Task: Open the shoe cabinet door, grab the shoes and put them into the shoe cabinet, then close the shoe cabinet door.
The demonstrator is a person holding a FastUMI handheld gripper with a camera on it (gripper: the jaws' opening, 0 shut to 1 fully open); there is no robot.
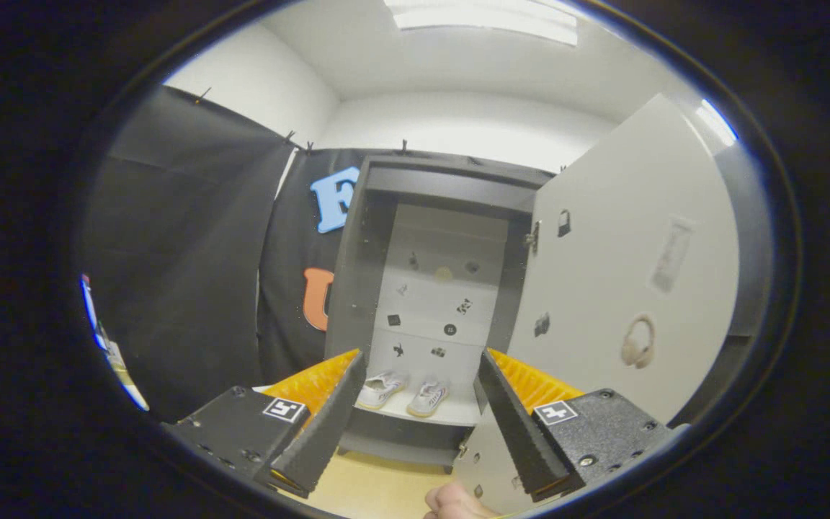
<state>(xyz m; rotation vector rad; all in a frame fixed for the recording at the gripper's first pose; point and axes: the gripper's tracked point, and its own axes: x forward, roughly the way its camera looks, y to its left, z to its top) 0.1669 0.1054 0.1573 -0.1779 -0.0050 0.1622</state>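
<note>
My tongs (415, 404): fingers spread apart, gripping nothing. Beyond and between them I see the shoe cabinet (386, 216), and a pair of white shoes (402, 393) side by side on its lower shelf (451, 412). Cabinet door (624, 274): swung open, to the right.

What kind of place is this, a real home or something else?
Probably a recording booth set up like a home entryway: black cloth walls, one shoe cabinet with its door open, and white shoes inside. The gripper has its jaws open, empty.
</note>
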